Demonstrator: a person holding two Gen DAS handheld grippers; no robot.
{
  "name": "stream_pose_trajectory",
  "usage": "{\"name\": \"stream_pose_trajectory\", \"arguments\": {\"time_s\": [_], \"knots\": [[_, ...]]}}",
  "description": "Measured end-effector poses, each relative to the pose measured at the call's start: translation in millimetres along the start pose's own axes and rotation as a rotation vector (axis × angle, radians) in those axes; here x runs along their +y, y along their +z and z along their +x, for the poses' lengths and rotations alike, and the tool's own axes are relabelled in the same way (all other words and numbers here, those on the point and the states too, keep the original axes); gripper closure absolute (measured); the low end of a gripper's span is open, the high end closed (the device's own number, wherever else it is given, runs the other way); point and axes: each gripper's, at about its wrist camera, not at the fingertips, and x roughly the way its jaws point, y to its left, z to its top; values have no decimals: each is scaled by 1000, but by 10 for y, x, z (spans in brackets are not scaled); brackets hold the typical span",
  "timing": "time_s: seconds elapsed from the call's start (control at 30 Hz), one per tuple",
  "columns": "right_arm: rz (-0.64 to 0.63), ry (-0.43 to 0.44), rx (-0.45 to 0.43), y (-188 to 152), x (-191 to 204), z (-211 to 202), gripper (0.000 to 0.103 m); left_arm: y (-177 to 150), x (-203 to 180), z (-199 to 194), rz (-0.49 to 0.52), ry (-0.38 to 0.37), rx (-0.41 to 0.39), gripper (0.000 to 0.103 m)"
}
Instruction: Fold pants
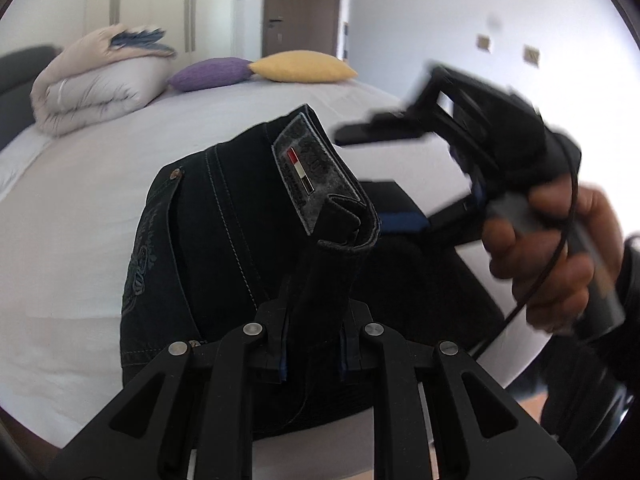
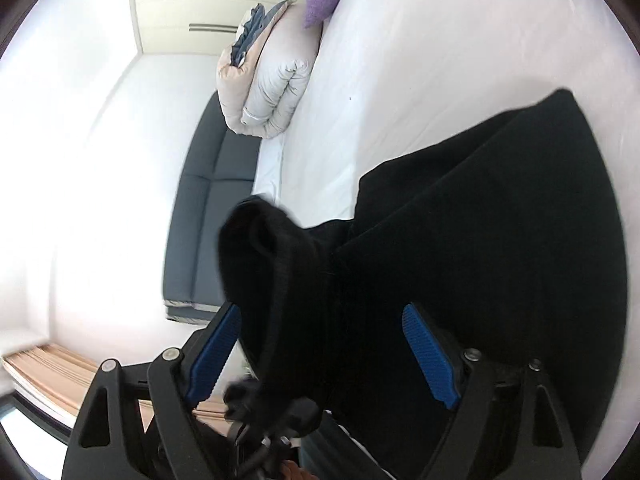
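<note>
Dark blue jeans (image 1: 224, 240) with a grey brand patch (image 1: 308, 168) lie bunched on the white bed (image 1: 80, 200). My left gripper (image 1: 314, 356) is shut on a raised fold of the waistband, which stands up between its fingers. To the right, a hand (image 1: 552, 256) holds my right gripper (image 1: 384, 178) above the jeans, jaws wide apart. In the right wrist view, my right gripper (image 2: 324, 354) is open. Its blue pads (image 2: 432, 356) stand well apart on either side of a hump of the dark jeans (image 2: 480, 240) without pressing on it.
A rolled duvet (image 1: 92, 84), a purple cushion (image 1: 212, 74) and a yellow cushion (image 1: 304, 66) sit at the far end of the bed. A brown door (image 1: 304, 4) and pale wardrobe doors (image 1: 160, 0) stand behind. A dark padded headboard (image 2: 212, 208) borders the mattress.
</note>
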Motion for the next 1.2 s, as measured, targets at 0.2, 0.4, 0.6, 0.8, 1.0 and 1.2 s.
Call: {"name": "stream_pose_trajectory", "arguments": {"time_s": [0.2,0.4,0.6,0.8,1.0,1.2], "knots": [[-138,-289,43,-77,107,-28,62,-257,-526,333,124,24,78,88],[-140,-316,12,-138,-9,-225,87,-243,-761,590,184,17,100,88],[-161,-321,-30,27,-76,-352,91,-115,-1120,775,245,-19,94,88],[-169,-331,-36,173,-135,-465,91,-107,-1559,941,296,-25,97,88],[-151,-318,-47,138,-237,-520,91,-234,-1666,973,316,-24,107,88],[-132,-316,-77,51,-277,-630,91,-309,-1661,925,331,-36,105,88]]}}
